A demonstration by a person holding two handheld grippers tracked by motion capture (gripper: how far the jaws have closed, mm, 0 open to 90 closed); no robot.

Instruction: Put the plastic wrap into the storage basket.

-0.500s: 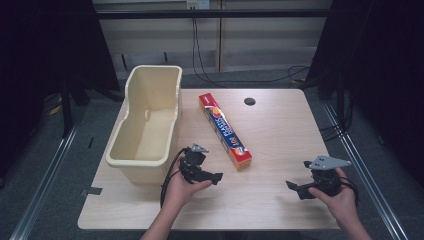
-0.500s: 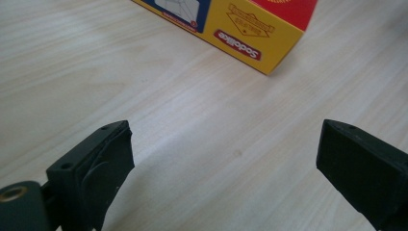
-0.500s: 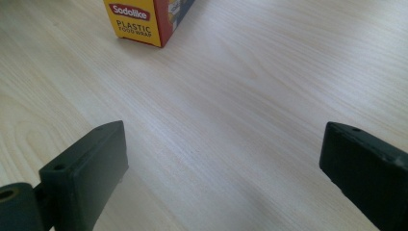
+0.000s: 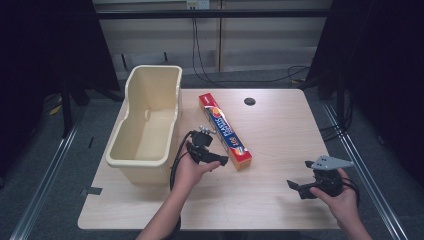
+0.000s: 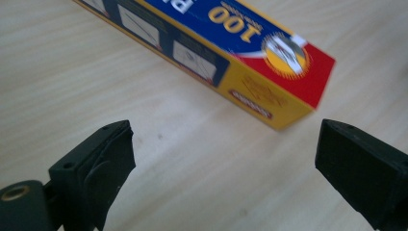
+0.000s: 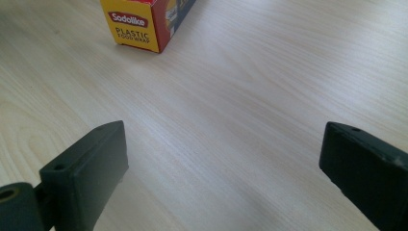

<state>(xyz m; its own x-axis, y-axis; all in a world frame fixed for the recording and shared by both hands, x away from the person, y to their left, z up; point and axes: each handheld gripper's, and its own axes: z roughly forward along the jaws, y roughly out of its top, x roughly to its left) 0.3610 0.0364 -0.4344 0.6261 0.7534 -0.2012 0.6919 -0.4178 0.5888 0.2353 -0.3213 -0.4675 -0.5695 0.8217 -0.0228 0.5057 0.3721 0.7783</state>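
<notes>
A long plastic-wrap box (image 4: 225, 130), red, blue and yellow, lies slantwise on the wooden table (image 4: 270, 135), right of a cream plastic bin (image 4: 150, 115). My left gripper (image 4: 220, 161) hovers just left of the box's near end, jaws open and empty. In the left gripper view that near end of the box (image 5: 269, 72) lies just beyond the open left gripper (image 5: 226, 163). My right gripper (image 4: 296, 187) is held open near the table's front right, well apart from the box. The right gripper view has the box end (image 6: 139, 24) far ahead of the open right gripper (image 6: 221, 168).
The cream bin is empty and stands along the table's left side. A dark round hole (image 4: 249, 101) marks the table top at the back. Cables (image 4: 200, 55) run on the floor behind the table. Bare wood lies between the two grippers.
My left gripper has edged slightly toward the near end of the box. The right gripper has barely moved.
</notes>
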